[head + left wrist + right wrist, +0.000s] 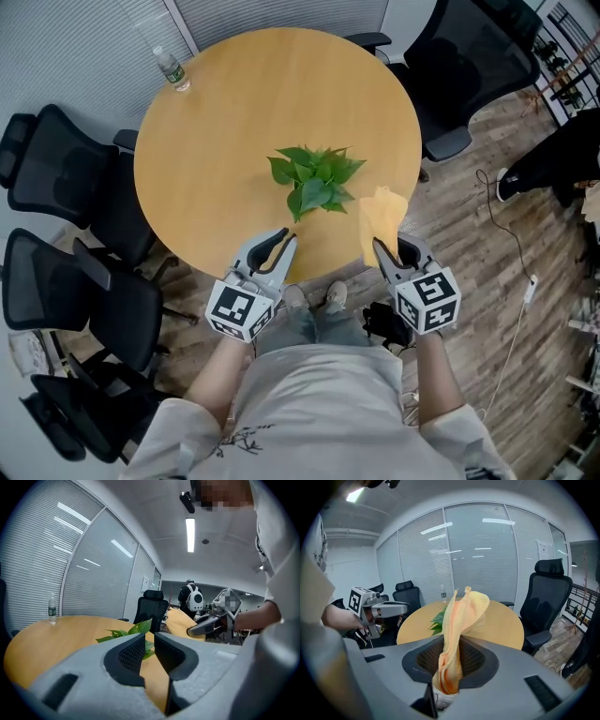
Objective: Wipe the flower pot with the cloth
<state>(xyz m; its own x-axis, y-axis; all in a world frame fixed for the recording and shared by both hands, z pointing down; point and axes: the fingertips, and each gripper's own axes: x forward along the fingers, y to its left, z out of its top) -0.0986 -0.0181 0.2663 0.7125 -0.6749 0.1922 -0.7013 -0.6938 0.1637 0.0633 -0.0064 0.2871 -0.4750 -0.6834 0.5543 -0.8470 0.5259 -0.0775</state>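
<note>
A small green-leaved plant (315, 178) stands on the round wooden table (225, 122), right of the middle; its leaves hide the flower pot from above. My right gripper (380, 248) is at the table's near edge, shut on a yellow cloth (382, 220) that stands up from between its jaws (461, 616). My left gripper (284, 239) hovers at the near edge just left of the plant. A narrow gap shows between its pads (131, 653) and nothing is in it. The plant (126, 632) lies straight ahead of that gripper.
A clear water bottle (172, 69) stands at the table's far left edge. Black office chairs crowd the left side (66, 281) and the far right (469, 75). A cable runs across the wooden floor (516, 262) on the right. Glass walls with blinds stand behind the table.
</note>
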